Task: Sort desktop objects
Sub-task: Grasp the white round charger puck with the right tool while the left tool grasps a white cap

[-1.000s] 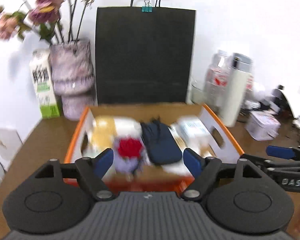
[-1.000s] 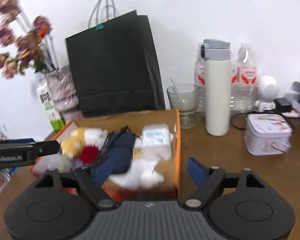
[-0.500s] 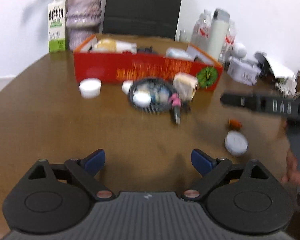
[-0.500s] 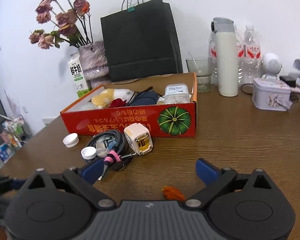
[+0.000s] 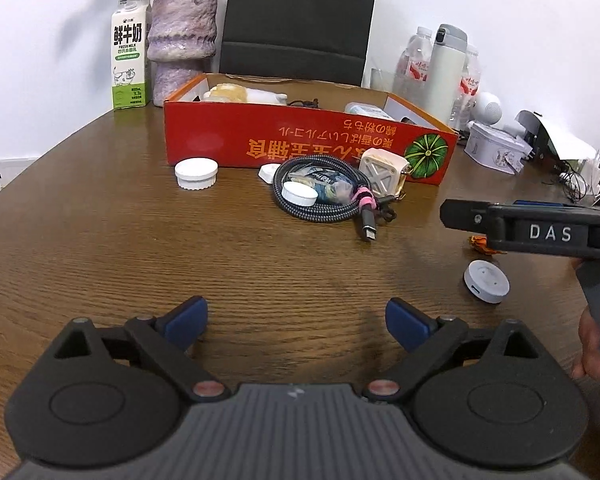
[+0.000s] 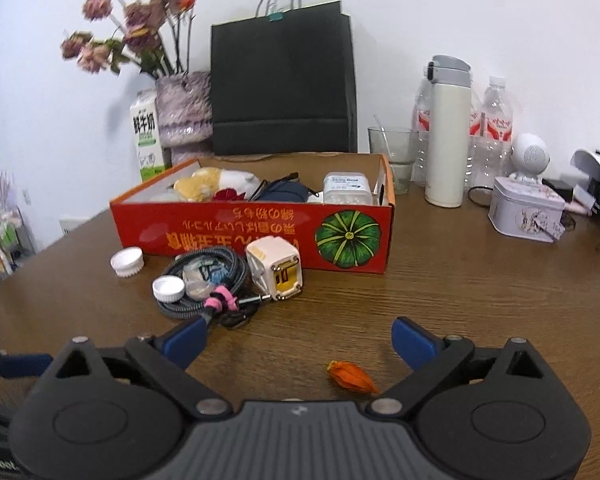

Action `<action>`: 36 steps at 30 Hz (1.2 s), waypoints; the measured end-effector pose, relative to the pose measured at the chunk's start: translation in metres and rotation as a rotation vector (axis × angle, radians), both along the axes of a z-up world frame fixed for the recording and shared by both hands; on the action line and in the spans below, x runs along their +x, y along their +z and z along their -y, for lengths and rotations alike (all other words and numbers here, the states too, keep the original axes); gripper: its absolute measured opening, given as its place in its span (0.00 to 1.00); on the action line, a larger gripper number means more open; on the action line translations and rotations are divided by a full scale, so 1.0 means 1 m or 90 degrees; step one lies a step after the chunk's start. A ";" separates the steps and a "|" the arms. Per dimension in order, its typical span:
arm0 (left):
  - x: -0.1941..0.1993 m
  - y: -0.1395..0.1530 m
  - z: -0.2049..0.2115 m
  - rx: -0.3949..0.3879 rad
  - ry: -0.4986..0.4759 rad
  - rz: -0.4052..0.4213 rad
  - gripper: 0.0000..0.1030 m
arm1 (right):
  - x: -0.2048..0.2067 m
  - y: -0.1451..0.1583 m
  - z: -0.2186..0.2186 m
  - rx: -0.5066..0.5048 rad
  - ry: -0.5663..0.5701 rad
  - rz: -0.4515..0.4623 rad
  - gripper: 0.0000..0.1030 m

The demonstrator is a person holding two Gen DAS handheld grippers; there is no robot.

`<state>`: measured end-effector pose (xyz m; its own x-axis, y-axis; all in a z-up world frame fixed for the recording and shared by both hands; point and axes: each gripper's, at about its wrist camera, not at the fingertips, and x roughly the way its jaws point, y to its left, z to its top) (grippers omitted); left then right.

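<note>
Desktop clutter lies on the wooden tabletop in front of the red pumpkin-print box, which serves as landmark. Left of the box's front wall sits a white jar lid. Before the middle of that wall a braided charging cable is coiled around a smaller white cap and a crinkled packet, with a cream plug adapter touching the box beside the pumpkin picture. Well to the right of the box lie an orange dried husk and a round white puck. Inside the box rest a plush toy, a dark pouch and a white tissue pack. Left tongs hover wide apart over bare wood, holding nothing. Right tongs are likewise spread wide and empty, the husk just below their gap.
</note>
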<state>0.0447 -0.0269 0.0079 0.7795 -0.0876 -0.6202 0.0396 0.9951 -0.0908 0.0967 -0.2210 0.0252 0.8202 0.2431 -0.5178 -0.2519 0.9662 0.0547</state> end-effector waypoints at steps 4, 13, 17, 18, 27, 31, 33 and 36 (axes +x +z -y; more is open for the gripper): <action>-0.001 0.000 0.002 0.011 0.007 0.000 0.95 | -0.002 0.000 -0.002 -0.014 0.008 0.007 0.96; 0.024 0.013 -0.002 -0.056 -0.023 0.048 0.77 | 0.009 0.002 0.029 0.057 -0.034 -0.015 0.89; 0.061 0.020 0.002 -0.039 -0.041 0.071 0.49 | 0.011 0.003 0.041 0.084 -0.038 -0.011 0.83; 0.071 0.020 0.003 -0.036 -0.044 0.072 0.49 | 0.011 0.003 0.042 0.082 -0.039 -0.009 0.81; 0.112 0.003 -0.005 0.012 -0.054 0.029 0.20 | 0.009 -0.005 0.015 0.018 0.031 -0.009 0.79; 0.105 0.003 -0.023 -0.026 -0.038 0.031 0.02 | 0.004 -0.003 0.005 -0.007 0.082 -0.025 0.80; 0.101 0.006 -0.031 -0.053 -0.024 0.049 0.02 | -0.001 -0.002 0.002 -0.025 0.101 -0.031 0.80; 0.096 0.010 -0.034 -0.048 -0.022 0.074 0.02 | -0.008 -0.002 0.001 -0.043 0.108 -0.031 0.80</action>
